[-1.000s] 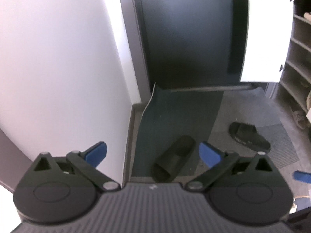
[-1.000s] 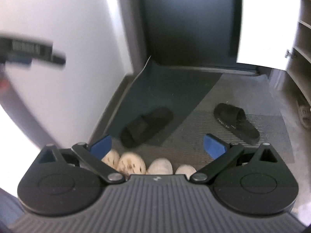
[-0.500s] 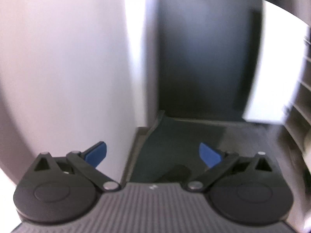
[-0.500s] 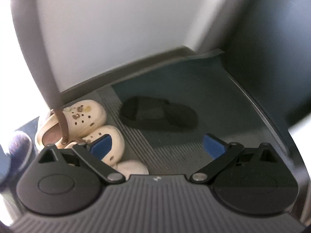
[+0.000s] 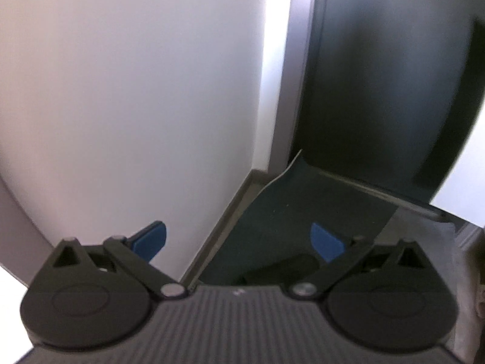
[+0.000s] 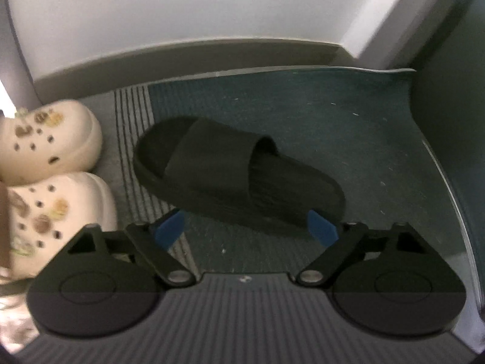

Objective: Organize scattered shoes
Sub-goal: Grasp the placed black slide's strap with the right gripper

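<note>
Black slide (image 6: 236, 173) just ahead of the closing, still-empty right tongs (image 6: 245, 232); probably light, pliable; grip its strap; left tongs (image 5: 239, 239) apart.

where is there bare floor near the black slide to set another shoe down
Free: the dark green mat between the black slide and the door, and along the baseboard. Crowded: left of the slide, where two cream clogs sit close. The right gripper, jaws closing, hovers by its near edge.

The black slide (image 6: 239, 173) is viewed steeply and closely from the right wrist, mid-frame. From the left wrist, wall and door are faced; the same slide (image 5: 282, 268) and green mat (image 5: 303, 212) are shared low in frame.
</note>
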Action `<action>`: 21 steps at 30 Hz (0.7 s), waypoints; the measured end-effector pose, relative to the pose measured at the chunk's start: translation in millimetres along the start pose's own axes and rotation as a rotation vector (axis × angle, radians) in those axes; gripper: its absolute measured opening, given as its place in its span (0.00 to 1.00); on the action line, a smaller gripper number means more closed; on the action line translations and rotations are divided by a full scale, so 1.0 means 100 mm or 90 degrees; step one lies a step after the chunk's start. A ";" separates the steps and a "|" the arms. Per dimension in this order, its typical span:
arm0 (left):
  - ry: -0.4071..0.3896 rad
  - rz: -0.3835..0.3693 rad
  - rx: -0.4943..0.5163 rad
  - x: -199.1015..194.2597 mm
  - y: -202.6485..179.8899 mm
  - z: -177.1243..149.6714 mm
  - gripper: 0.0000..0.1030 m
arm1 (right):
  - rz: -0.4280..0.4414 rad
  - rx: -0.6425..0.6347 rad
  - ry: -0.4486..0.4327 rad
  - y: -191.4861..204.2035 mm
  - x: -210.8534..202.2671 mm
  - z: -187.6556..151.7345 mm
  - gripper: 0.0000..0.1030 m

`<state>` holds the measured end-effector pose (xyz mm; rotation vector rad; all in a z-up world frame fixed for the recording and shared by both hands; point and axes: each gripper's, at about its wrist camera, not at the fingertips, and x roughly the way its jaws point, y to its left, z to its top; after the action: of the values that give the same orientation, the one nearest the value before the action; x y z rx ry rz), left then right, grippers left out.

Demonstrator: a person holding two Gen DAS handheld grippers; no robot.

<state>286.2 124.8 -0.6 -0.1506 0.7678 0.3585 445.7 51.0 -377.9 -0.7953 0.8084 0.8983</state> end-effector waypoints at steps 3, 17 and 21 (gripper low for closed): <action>0.023 0.010 0.009 0.23 -0.09 0.00 1.00 | 0.016 -0.056 0.010 0.05 0.26 0.07 0.72; 0.062 0.026 0.049 0.54 -0.32 -0.08 1.00 | 0.103 0.057 -0.027 -0.12 0.42 0.10 0.25; 0.045 0.023 0.069 0.60 -0.44 -0.12 1.00 | 0.083 0.145 -0.052 -0.22 0.32 0.15 0.19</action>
<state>334.2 96.7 -51.3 -0.0471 0.8587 0.3465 481.2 65.8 -392.8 -0.5089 0.8801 0.9286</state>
